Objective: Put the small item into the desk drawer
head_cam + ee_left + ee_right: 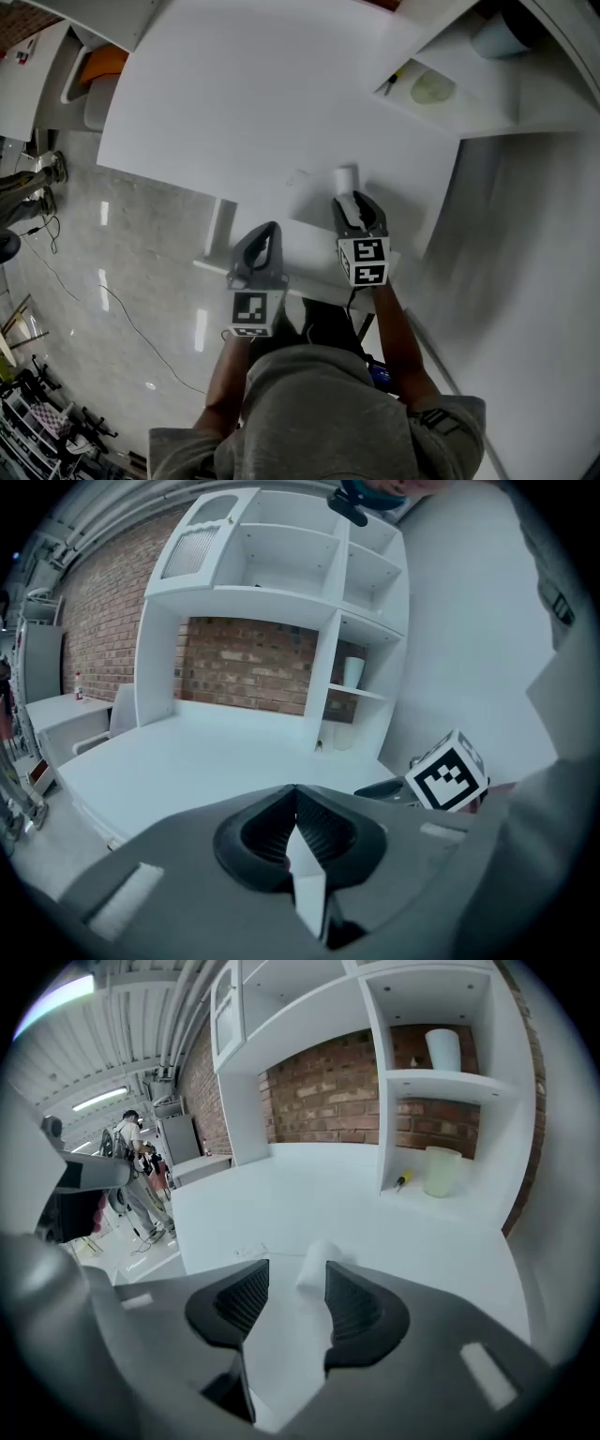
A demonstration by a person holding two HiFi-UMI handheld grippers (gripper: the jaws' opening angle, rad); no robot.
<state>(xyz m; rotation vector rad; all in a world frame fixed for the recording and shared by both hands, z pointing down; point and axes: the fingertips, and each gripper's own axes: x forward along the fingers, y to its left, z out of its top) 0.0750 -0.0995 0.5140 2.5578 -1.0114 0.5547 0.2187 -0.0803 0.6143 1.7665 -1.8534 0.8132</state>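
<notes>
The small item [346,176] is a short white cylinder lying on the white desk top [244,103]. My right gripper [353,200] sits just behind it, open. In the right gripper view the item [317,1265] lies just past the tips of the right gripper [295,1290], not between the pads. My left gripper [272,228] hovers by the desk's front edge, shut with nothing in it. The left gripper view shows the left gripper [295,819] with its pads pressed together. A white panel [305,251], possibly the drawer, juts out below the desk edge under both grippers.
A white shelf unit [487,112] stands at the desk's right, holding a pale cup [432,87] and a yellow-handled tool [392,82]. A white desk leg [221,225] drops to the glossy floor, where cables [122,314] run. A person [131,1162] stands far off.
</notes>
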